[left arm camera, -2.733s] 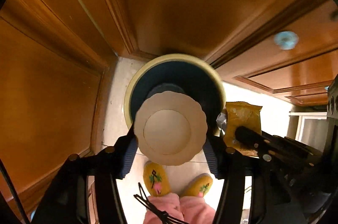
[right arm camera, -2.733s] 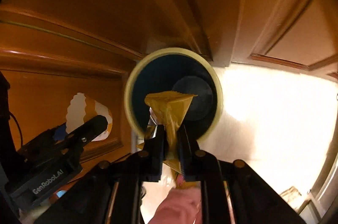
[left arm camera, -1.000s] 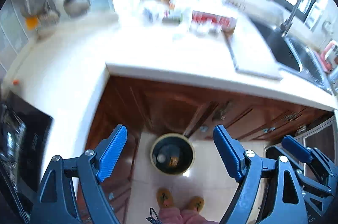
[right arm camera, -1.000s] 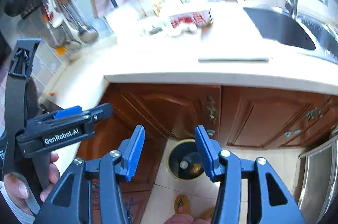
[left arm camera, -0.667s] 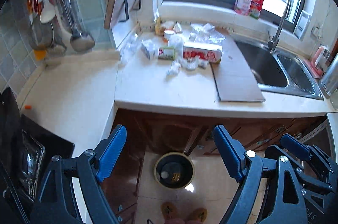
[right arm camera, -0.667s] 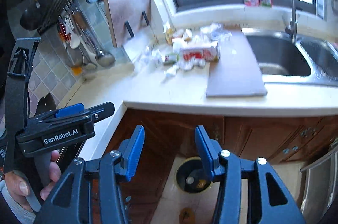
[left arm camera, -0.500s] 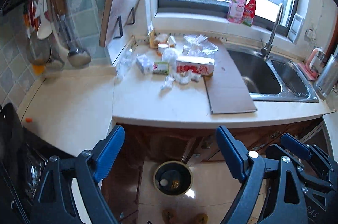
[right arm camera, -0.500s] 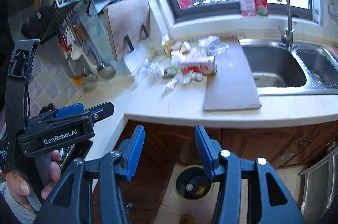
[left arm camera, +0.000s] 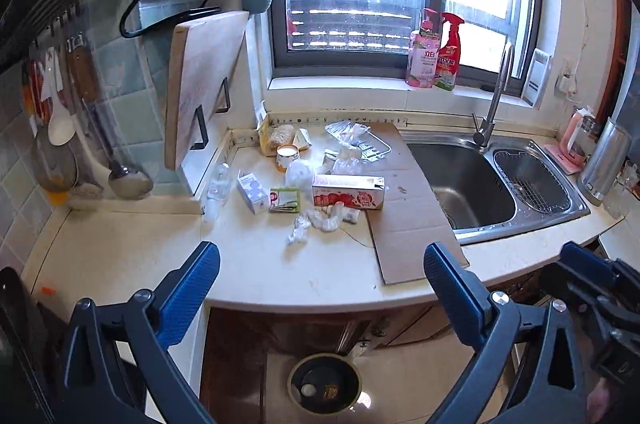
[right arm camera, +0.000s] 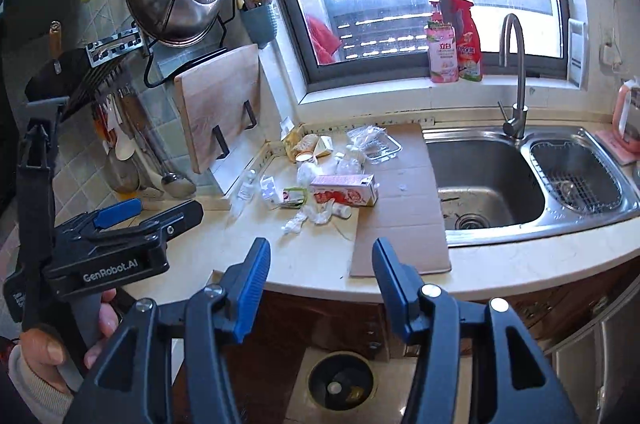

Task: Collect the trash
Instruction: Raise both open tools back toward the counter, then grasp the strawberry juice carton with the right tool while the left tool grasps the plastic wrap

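Trash lies on the cream counter (left arm camera: 132, 256): a red-and-white carton (left arm camera: 348, 191) (right arm camera: 344, 190), crumpled white tissues (left arm camera: 316, 222) (right arm camera: 308, 216), a small green-and-white box (left arm camera: 285, 199), a white-and-blue box (left arm camera: 252, 191), clear plastic wrappers (left arm camera: 352, 139) and a yellow bag (left arm camera: 276, 137). A round bin (left arm camera: 325, 387) (right arm camera: 341, 385) stands on the floor below, with a paper plate and a yellow wrapper inside. My left gripper (left arm camera: 320, 288) is open and empty, raised before the counter edge. My right gripper (right arm camera: 320, 276) is open and empty beside it.
A flat cardboard sheet (left arm camera: 404, 207) lies between the trash and the steel sink (left arm camera: 464, 179). A wooden cutting board (left arm camera: 200, 83) leans at the back left. Ladles hang on the tiled wall (left arm camera: 60, 127). Bottles (left arm camera: 436, 51) stand on the window sill. Brown cabinets (right arm camera: 348, 320) are below.
Both grippers let go of the paper plate and yellow wrapper into the bin, opened, and rose from floor level to above the counter edge. The counter trash has come into view.
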The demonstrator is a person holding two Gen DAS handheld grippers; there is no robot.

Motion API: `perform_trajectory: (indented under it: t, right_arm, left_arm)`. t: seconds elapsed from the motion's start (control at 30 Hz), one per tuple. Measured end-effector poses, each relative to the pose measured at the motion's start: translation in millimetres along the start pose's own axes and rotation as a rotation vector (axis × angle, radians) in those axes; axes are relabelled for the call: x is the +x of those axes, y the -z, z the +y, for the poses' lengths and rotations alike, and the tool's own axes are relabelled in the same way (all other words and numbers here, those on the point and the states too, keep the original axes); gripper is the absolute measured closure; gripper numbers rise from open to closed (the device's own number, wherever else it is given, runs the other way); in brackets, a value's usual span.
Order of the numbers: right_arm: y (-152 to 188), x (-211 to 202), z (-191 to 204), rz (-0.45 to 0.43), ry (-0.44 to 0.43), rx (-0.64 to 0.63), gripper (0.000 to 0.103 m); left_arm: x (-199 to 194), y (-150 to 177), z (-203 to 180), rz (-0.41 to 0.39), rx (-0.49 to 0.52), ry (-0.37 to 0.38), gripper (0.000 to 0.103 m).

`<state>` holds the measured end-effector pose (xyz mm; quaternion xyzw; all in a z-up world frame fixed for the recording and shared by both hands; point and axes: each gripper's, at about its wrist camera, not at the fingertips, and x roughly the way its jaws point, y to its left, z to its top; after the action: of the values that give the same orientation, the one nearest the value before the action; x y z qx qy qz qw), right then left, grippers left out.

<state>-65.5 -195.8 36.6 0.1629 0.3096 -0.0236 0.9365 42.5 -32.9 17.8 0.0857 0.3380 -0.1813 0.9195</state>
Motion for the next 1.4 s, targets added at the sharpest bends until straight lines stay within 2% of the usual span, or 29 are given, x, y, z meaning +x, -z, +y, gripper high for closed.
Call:
perform_trajectory:
  t: [0.23,0.37,0.6,0.83,0.9,1.0,1.17,1.4]
  right_arm:
    - [-15,20,-5,0.012,0.061,-0.027,0.041]
    - [-32,44,-8,0.040,0.076,-0.070,0.040]
    - [-68,122,-30,0.143,0.014,-0.149,0.040]
    - [-96,228,-53,0.281,-0.084,-0.213,0.040]
    - [-100,261,-56,0.318,-0.107,-0.254,0.040]
    - [-101,302,-59,0.370,-0.147,-0.301,0.040]
    - [-95,358,-58,0.448,-0.199,-0.361,0.040]
    - [-80,402,-50,0.532,-0.244,-0.467,0.040]
  left_arm:
    - [54,-11,28,0.065,-0.058,0.025,0.002]
    - [90,-15,48,0.133,-0.142,0.053,0.002]
    - [142,-20,67,0.169,-0.165,0.013,0.002]
    - [211,-24,63,0.269,-0.138,-0.065,0.003]
    - [232,-23,60,0.305,-0.158,-0.062,0.003]
    - [258,-21,55,0.356,-0.197,-0.051,0.003]
    - [294,-16,41,0.419,-0.204,-0.077,0.003]
    - [335,-9,41,0.497,-0.271,-0.093,0.003]
